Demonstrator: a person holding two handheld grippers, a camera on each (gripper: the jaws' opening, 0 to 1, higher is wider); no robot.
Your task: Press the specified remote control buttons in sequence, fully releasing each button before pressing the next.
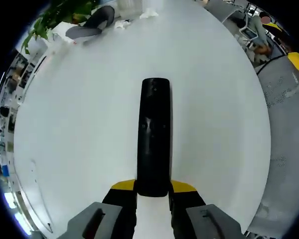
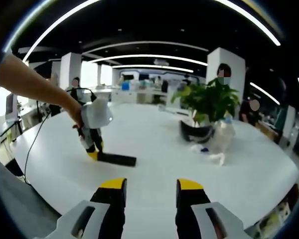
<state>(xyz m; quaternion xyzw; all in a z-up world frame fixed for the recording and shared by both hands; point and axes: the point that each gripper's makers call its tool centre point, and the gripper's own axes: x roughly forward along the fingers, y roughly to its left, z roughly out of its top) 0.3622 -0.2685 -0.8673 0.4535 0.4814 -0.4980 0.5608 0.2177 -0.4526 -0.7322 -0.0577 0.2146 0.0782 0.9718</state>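
Observation:
A long black remote control lies on the white table, its near end held between the yellow-tipped jaws of my left gripper, which is shut on it. In the right gripper view the same remote lies flat on the table, with the left gripper at its left end, held by a person's hand. My right gripper hovers open well short of the remote, with nothing between its jaws.
A potted plant, a dark bowl-like object and a clear plastic bag stand at the table's far right. A grey cap and crumpled paper lie at the far edge. A cable hangs off the left.

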